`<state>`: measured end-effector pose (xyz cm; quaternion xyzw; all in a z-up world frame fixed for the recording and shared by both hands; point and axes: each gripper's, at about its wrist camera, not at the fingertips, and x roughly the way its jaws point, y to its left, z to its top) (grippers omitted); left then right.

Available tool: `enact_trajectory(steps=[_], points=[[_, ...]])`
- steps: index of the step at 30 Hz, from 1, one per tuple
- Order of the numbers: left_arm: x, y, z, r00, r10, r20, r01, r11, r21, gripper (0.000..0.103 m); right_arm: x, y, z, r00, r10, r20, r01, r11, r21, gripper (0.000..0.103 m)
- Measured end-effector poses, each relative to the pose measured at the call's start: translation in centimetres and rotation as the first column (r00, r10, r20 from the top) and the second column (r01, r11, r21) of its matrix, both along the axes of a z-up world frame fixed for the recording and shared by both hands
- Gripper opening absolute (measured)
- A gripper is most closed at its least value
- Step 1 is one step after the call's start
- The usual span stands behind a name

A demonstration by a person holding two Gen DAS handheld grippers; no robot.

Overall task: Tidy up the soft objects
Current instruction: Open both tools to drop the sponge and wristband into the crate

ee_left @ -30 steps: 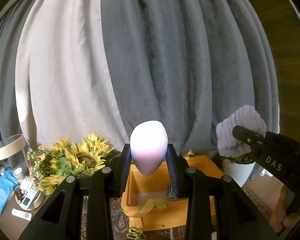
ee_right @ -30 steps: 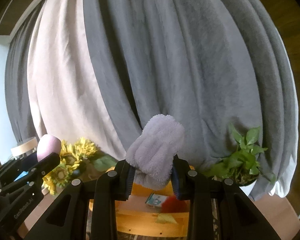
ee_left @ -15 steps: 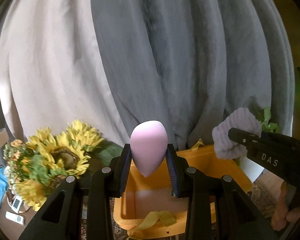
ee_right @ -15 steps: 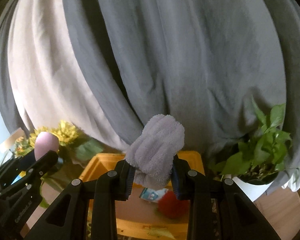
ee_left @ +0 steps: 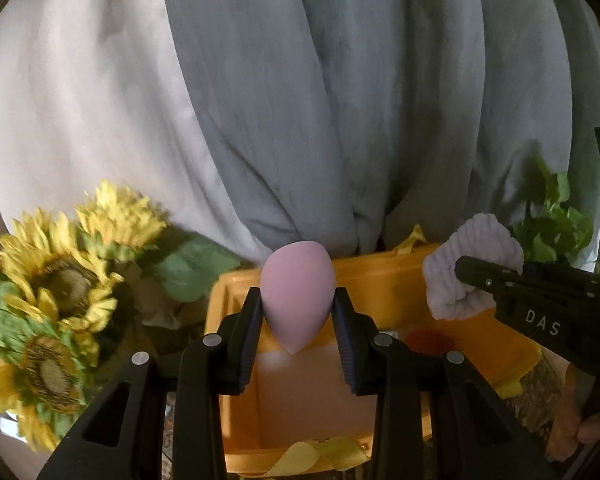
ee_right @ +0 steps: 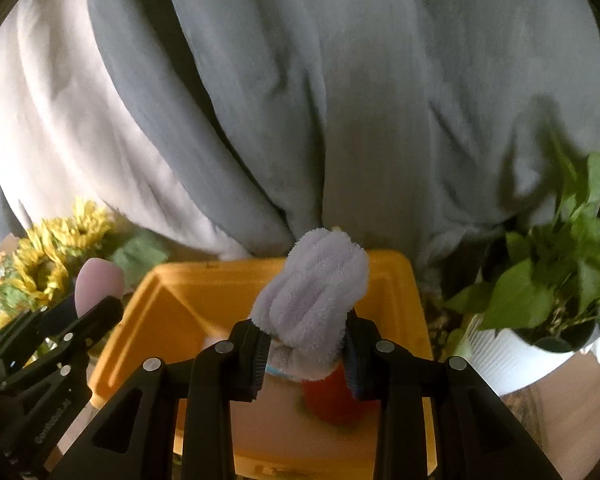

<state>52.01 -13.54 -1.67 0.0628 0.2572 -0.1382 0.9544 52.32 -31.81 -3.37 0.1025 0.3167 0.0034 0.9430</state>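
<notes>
Both grippers carry their loads above the open yellow bin (ee_left: 384,276), presumably for dropping in: the left gripper (ee_left: 296,326) has its fingers clamped on a pink sponge (ee_left: 297,300), the right gripper (ee_right: 306,346) on a lilac fleece cloth (ee_right: 312,292).

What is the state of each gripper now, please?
Left gripper: closed on the pink egg-shaped makeup sponge.
Right gripper: closed on the fluffy lilac cloth bundle.

Both claws carried forward and tipped downward, yellow bin (ee_left: 384,276) now closer, curtain filling less view
</notes>
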Motion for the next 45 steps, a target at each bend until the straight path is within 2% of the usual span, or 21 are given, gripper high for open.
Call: enact_trajectory(steps=[9, 11, 13, 15, 21, 33, 36, 40, 45], points=[[1.7, -0.9, -2.3, 0.994, -0.026, -0.107, 0.028, 1.0, 0.011, 0.038, 1.4, -0.2, -2.1, 0.994, 0.014, -0.11, -0.012, 1.0, 0.021, 0.034], [1.9, -1.0, -2.5, 0.992, -0.027, -0.12, 0.029, 1.0, 0.009, 0.044, 1.5, -0.1, -2.3, 0.993, 0.015, -0.12, -0.012, 1.0, 0.021, 0.035], [1.9, -0.8, -2.6, 0.992, -0.026, -0.127, 0.027, 1.0, 0.004, 0.057, 1.6, 0.0, -2.5, 0.991, 0.022, -0.132, -0.018, 0.999, 0.026, 0.042], [1.8, -0.8, -2.6, 0.991, -0.025, -0.128, 0.025, 1.0, 0.001, 0.062, 1.8, 0.1, -2.7, 0.989, 0.028, -0.148, -0.024, 0.999, 0.03, 0.052], [1.3, -0.6, -2.3, 0.993, -0.007, -0.118, 0.008, 1.0, 0.009, 0.07, 1.5, 0.4, -2.3, 0.989, 0.033, -0.143, -0.031, 0.999, 0.021, 0.053], [-2.8, 1.0, 0.5, 0.998, 0.044, -0.044, -0.045, 0.999, -0.014, 0.076, -2.5, 1.1, 1.8, 0.999, 0.02, -0.025, -0.021, 0.998, -0.051, 0.054], [-4.5, 1.6, 1.6, 0.998, 0.059, -0.01, -0.06, 0.998, -0.021, 0.079, -4.4, 1.3, 3.0, 1.0, 0.007, 0.019, -0.006, 0.998, -0.066, 0.064], [-6.8, 2.2, 3.1, 0.996, 0.081, 0.042, -0.08, 0.997, -0.02, 0.082, -6.9, 1.7, 4.8, 0.997, -0.007, 0.08, 0.015, 0.995, -0.096, 0.066], [-10.2, 3.0, 4.9, 0.988, 0.109, 0.109, -0.107, 0.994, -0.023, 0.086, -10.4, 2.2, 6.7, 0.989, -0.021, 0.145, 0.038, 0.993, -0.114, 0.075]])
